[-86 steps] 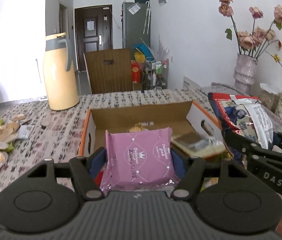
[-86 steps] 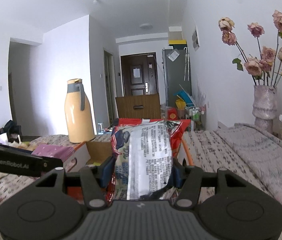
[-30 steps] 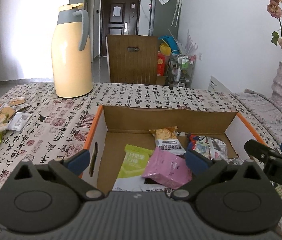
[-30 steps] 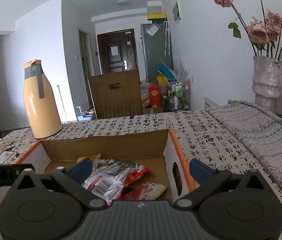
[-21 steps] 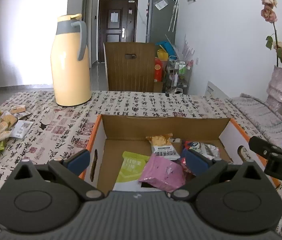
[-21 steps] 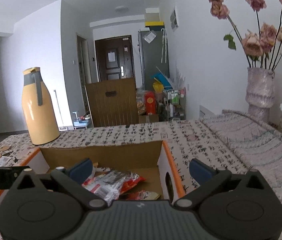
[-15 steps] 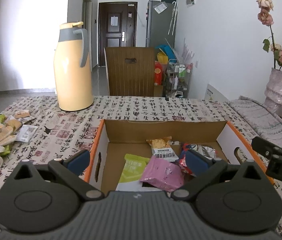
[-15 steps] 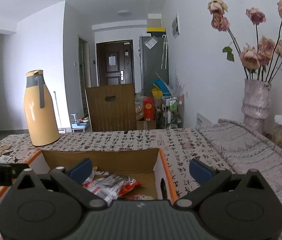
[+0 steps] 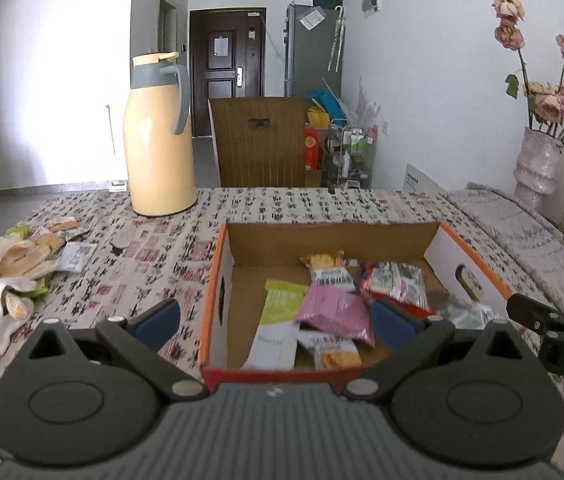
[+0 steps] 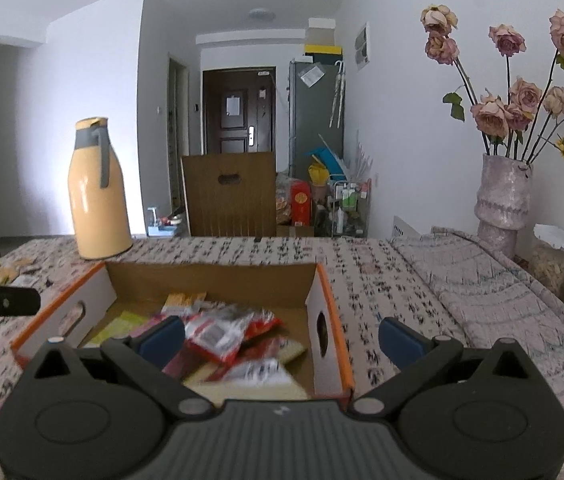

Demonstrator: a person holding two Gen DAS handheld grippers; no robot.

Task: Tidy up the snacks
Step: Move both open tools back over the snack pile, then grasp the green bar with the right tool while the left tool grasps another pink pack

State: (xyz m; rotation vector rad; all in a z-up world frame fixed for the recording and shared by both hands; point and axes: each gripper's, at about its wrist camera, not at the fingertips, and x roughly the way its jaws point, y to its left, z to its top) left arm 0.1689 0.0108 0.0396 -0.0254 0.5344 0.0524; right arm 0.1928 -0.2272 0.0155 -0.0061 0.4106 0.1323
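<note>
Both grippers empty, jaws spread wide. Loose snack packets (image 9: 57,240) lie at the frame's left edge, nearer the left gripper (image 9: 275,322) than the right gripper (image 10: 282,338); cardboard box (image 9: 217,280) sits centre.

An open cardboard box (image 9: 462,256) with orange edges and white outer sides sits on the patterned tablecloth, handle holes cut in both end walls. Inside lie loose snacks: a green packet (image 9: 282,300) near the left, a pink packet (image 9: 336,312) in the middle, a red packet (image 9: 396,282) to the right, an orange-yellow packet (image 9: 324,262) farther back
</note>
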